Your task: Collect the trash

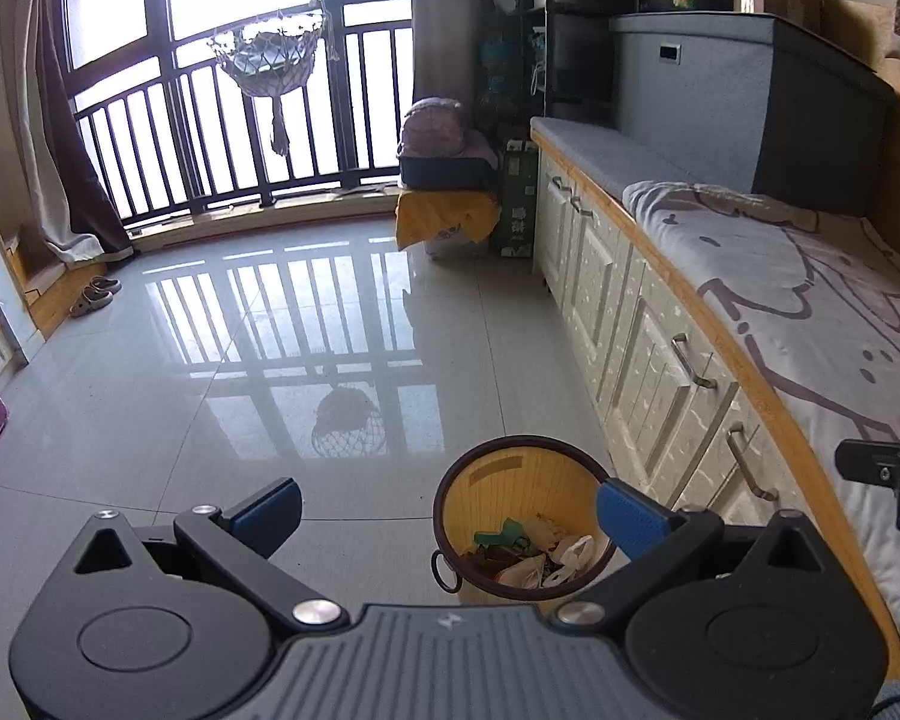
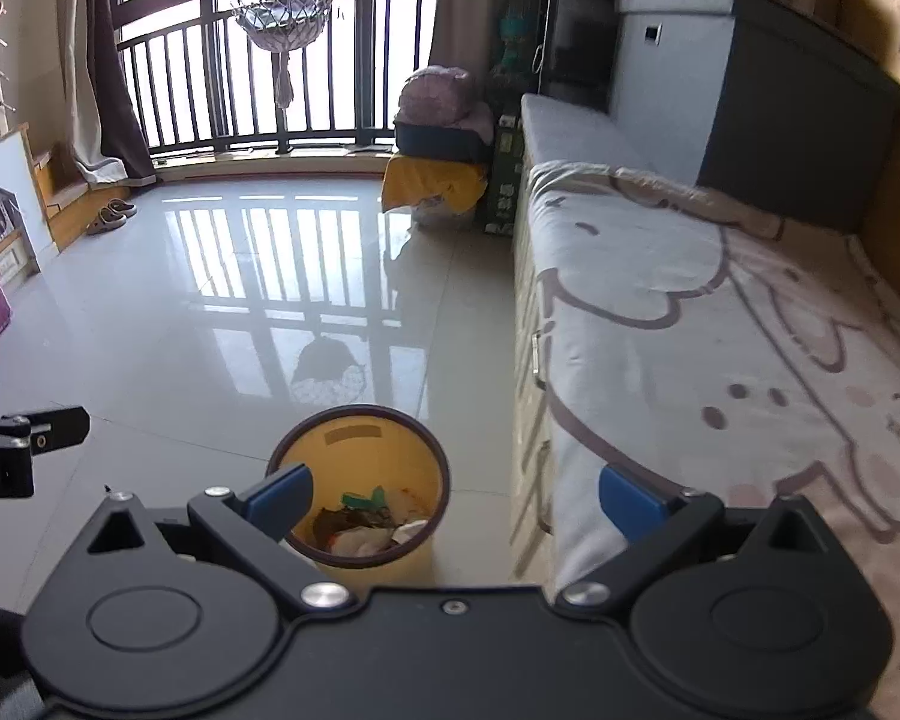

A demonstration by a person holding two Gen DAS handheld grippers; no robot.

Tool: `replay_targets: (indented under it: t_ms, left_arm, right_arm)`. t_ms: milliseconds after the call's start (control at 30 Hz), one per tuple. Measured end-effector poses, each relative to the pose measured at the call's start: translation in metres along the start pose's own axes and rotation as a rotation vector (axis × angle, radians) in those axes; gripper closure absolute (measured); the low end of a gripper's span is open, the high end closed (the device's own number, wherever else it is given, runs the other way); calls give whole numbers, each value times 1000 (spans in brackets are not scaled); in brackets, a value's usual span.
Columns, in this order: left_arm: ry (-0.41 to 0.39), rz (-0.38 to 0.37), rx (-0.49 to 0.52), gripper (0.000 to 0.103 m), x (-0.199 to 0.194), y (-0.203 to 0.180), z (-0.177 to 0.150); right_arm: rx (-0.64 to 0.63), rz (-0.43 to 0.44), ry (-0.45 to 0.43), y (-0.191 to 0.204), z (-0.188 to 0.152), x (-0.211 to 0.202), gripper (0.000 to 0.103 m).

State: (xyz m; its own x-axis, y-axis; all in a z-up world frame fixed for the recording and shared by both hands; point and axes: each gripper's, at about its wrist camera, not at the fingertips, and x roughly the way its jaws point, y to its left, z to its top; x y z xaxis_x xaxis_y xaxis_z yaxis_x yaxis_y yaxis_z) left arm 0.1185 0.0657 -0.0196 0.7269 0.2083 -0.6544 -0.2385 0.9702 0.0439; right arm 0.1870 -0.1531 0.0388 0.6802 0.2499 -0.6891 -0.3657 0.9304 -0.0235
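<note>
1. My left hand-held gripper (image 1: 447,519) is spread wide, blue pads far apart, nothing between them.
2. My right hand-held gripper (image 2: 456,501) is also wide, nothing held.
3. The trash bin (image 1: 519,480) stands upright on the tiled floor (image 1: 210,360), just beside the white cabinet fronts (image 1: 624,324) under the bed. Yellow inside, dark rim, a small ring handle on its left side.
4. Trash (image 1: 534,552) lies at the bottom of the bin: crumpled white paper or wrappers, a green piece, some dark brown bits. Can't tell the exact items.
5. In the left wrist view the bin sits below and between my fingers, nearer the right pad (image 1: 627,519), which overlaps its rim.
6. In the right wrist view the bin (image 2: 360,438) is nearer the left pad (image 2: 282,495), which overlaps its rim; the right pad is over the bed edge.
7. The bed (image 2: 720,330) has a pale cartoon-print cover and runs along the right side.
8. Each gripper shows at the other view's edge, so they are side by side, apart, above the bin.
9. Far end: a barred window (image 1: 240,90) with a hanging net basket (image 1: 270,54), curtains, a yellow-draped stack (image 1: 447,216) by the bed's end, and slippers (image 1: 93,294) on the floor at left.
</note>
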Motion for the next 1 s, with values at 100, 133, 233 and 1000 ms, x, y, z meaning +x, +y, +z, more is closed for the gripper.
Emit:
replay_targets:
  t_ms: [100,133,233,1000]
  left_arm:
    - [-15,7,-2,0,-13,-3,-9]
    - [-21,6,-3,0,-17,-4,-12]
    - [-38,0,-6,0,-27,-5,-21]
    - [-60,-16,8,0,-48,-10,-75]
  right_arm:
    - [-8,-24,-17,-1,-8,-16,0]
    - [-8,-29,-22,-2,-11,-22,0]
    - [-18,-44,-41,-1,-20,-39,0]
    - [47,-71,-100,10,-93,-60,0]
